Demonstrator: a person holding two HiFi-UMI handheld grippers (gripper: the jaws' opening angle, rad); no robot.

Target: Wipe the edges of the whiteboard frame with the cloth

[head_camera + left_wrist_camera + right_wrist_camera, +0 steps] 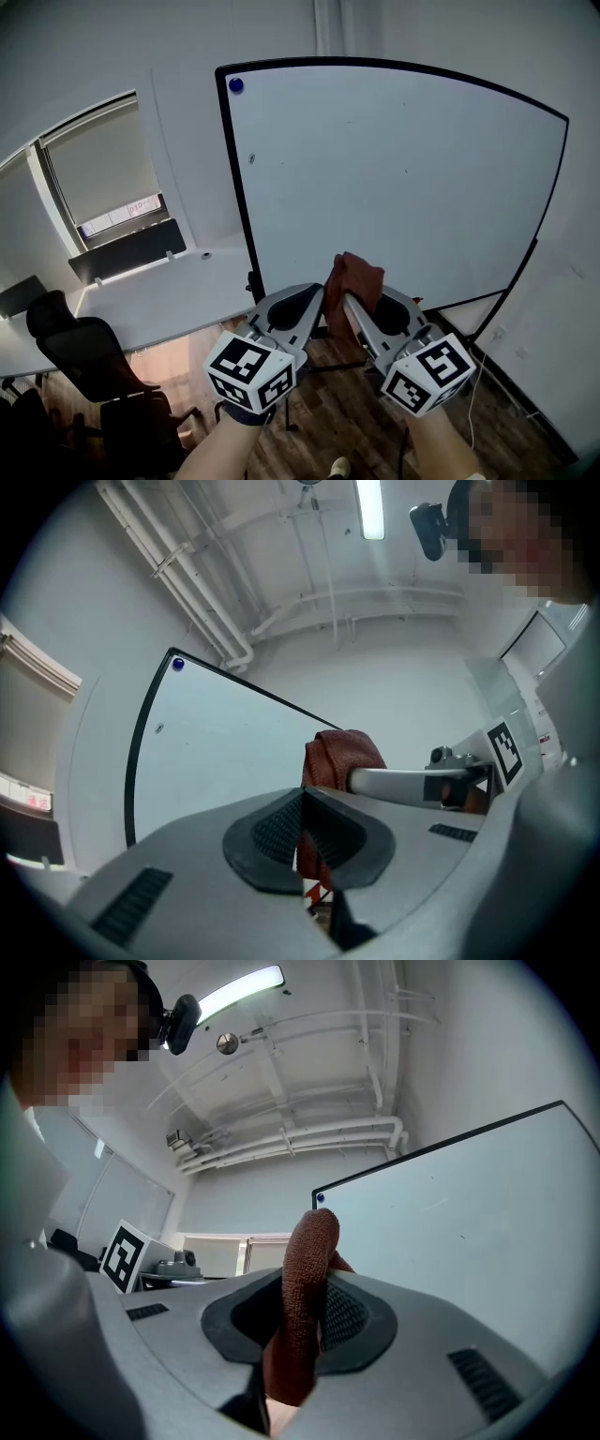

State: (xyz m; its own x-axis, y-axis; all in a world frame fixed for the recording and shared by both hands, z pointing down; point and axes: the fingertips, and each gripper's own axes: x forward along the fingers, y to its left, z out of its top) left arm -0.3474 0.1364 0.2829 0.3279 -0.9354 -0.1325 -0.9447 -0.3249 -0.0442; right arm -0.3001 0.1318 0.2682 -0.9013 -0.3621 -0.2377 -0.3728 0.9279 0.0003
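A large whiteboard (394,187) with a thin black frame (236,187) stands upright in front of me, with a blue magnet (235,85) in its top left corner. My right gripper (361,309) is shut on a reddish-brown cloth (356,277), which bulges above its jaws (314,1307) and hangs below them. The cloth is near the board's lower edge; I cannot tell whether it touches. My left gripper (314,305) sits just left of the cloth, jaws together (302,803) with nothing clearly between them. Behind those jaws, the cloth (342,757) shows.
A long white desk (159,300) runs along the wall to the left, under a window with a lowered blind (103,159). A black office chair (89,361) stands at the lower left. A white cable (478,394) trails over the wooden floor at the right.
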